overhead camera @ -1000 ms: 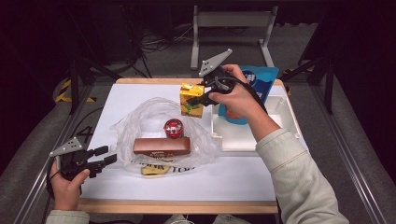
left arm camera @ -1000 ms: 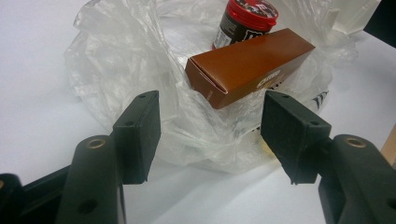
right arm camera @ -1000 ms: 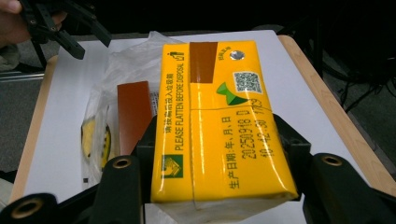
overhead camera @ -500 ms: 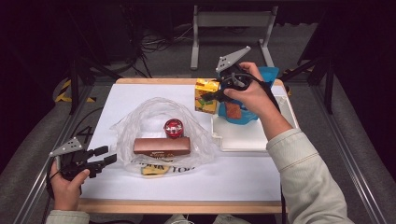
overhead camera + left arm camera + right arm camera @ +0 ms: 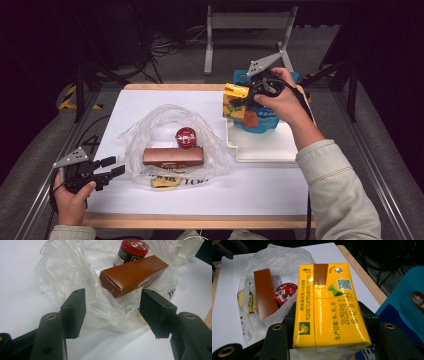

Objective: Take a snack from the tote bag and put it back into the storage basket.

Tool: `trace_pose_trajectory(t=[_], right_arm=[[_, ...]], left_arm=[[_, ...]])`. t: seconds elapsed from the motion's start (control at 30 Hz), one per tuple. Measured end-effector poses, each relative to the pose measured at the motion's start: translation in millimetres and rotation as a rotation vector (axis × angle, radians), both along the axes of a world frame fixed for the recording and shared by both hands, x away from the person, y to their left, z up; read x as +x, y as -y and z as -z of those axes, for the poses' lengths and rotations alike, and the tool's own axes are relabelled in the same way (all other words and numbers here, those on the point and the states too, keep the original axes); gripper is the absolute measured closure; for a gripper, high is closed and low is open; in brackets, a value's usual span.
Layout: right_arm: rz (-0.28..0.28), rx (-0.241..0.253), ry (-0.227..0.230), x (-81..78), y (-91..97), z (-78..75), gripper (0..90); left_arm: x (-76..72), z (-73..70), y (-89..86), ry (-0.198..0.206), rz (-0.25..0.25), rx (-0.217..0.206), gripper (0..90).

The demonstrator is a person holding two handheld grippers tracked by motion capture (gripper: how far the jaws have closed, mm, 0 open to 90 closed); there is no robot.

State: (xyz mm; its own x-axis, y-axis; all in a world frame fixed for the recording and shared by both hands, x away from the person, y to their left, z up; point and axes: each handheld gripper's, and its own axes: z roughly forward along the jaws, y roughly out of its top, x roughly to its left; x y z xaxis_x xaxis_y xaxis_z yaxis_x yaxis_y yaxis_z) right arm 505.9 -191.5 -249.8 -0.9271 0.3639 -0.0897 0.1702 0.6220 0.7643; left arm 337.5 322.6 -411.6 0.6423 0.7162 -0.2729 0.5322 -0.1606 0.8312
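While clamped, glossy yellow carton [image 5: 329, 307] stays boxy.

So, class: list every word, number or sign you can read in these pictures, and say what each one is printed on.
"PLEASE FLATTEN BEFORE DISPOSAL": yellow carton, held in the right gripper.
"20250918 D": same carton, date stamp; the line under it is unclear.
"生产日期:年,月,日": same carton.
QR code: same carton.
Brown box, red-lidded jar, plastic bag, blue pouch: print too blurred.
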Motion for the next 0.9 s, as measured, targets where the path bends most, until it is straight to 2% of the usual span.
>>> trace_pose_trajectory(t=[0.23, 0.9], right_arm=[[0.015, -0.011, -0.002, 2.0, 10.4, 6.8, 49.7], [0.021, -0.045, -0.029, 7.2, 16.2, 39.4, 49.7]], left_arm=[[0.0, 0.2, 0.9, -0.001, 0.001, 0.002, 38.8], [0.4, 0.8, 1.8, -0.004, 0.006, 0.001, 38.8]])
